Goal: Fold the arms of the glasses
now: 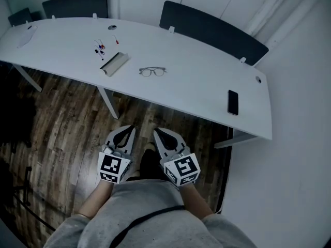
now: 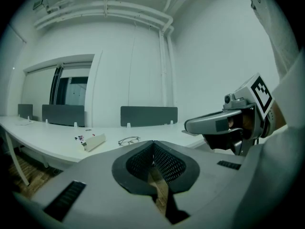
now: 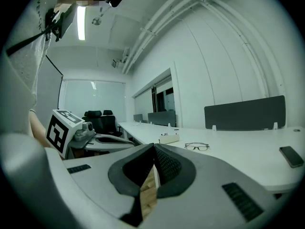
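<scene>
Over the dark wood-plank floor (image 1: pixel 62 128), short of the long white table (image 1: pixel 196 89), the left gripper (image 1: pixel 126 132) and right gripper (image 1: pixel 160 133) hang side by side. Each has its smooth grey jaws pressed together at the tips, holding and touching nothing, with ribbed dark pads (image 2: pixel 167 162) lining the hollow behind. Thin wire-framed glasses (image 1: pixel 152 72) lie on the tabletop well ahead, between a pale wedge-shaped case (image 1: pixel 114 64) and a flat black phone (image 1: pixel 232 102).
</scene>
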`<state>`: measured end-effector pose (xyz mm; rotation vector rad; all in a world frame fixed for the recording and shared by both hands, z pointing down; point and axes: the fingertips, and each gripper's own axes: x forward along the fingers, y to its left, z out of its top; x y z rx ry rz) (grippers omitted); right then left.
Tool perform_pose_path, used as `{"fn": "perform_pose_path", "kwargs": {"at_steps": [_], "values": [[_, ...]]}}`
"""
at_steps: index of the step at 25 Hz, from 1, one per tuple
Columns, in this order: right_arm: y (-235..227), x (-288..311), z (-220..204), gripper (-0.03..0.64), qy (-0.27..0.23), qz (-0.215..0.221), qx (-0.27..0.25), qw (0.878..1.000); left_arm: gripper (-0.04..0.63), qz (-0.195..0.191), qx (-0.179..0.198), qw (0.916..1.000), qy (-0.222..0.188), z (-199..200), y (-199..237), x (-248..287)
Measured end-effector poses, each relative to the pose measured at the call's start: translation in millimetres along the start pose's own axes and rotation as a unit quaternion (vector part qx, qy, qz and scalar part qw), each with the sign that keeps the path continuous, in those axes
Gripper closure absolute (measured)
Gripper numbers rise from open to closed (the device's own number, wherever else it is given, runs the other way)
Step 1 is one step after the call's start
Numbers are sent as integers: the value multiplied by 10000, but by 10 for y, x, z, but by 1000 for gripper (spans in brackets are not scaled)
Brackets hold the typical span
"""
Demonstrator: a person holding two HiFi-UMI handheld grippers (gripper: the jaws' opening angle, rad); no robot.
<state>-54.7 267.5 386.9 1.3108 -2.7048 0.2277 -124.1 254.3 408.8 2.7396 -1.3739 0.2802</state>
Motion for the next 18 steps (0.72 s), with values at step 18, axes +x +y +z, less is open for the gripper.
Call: {"fn": "perform_pose_path", "kwargs": {"at_steps": [18], "values": [[38, -165, -123, 598, -116, 54, 272, 9995, 580, 125, -115, 9998, 107, -131, -84, -91]]}}
